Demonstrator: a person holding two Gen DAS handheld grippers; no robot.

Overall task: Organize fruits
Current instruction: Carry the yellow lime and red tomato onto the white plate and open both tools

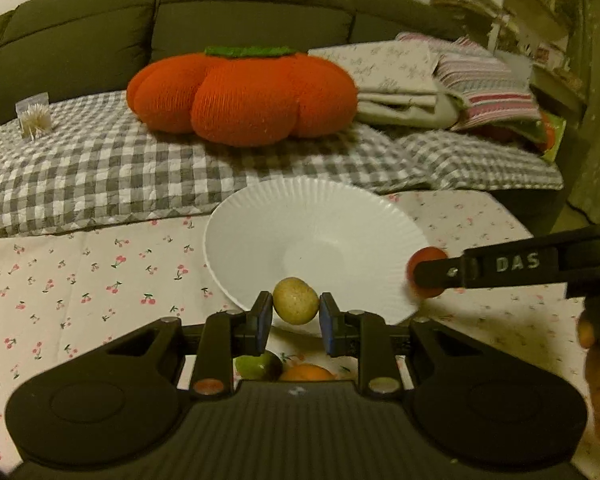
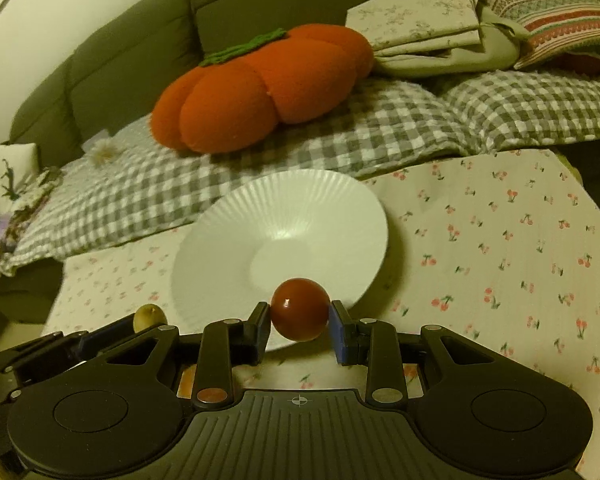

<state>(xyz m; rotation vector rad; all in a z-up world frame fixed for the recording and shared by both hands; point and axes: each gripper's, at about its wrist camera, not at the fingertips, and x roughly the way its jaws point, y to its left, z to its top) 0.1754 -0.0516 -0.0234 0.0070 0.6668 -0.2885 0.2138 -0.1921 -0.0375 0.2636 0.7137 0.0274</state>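
Observation:
My left gripper [image 1: 295, 318] is shut on a yellow-brown speckled fruit [image 1: 295, 300] and holds it at the near rim of the white ribbed plate [image 1: 300, 216]. My right gripper [image 2: 299, 326] is shut on a shiny red fruit [image 2: 299, 309], also at the plate's [image 2: 300, 200] near rim. In the left wrist view the right gripper [image 1: 424, 274] comes in from the right with the red fruit [image 1: 424, 258] at the plate's right edge. In the right wrist view the left gripper's yellow-brown fruit [image 2: 149, 316] shows at lower left. A green fruit [image 1: 256, 365] and an orange fruit [image 1: 306, 373] lie below my left gripper, partly hidden.
The plate sits on a cherry-print tablecloth [image 1: 80, 280]. Behind it is a sofa with a grey checked blanket [image 1: 100, 168], an orange pumpkin-shaped cushion [image 1: 240, 92], folded linens [image 1: 420, 80] and a clear box of toothpicks [image 1: 34, 118].

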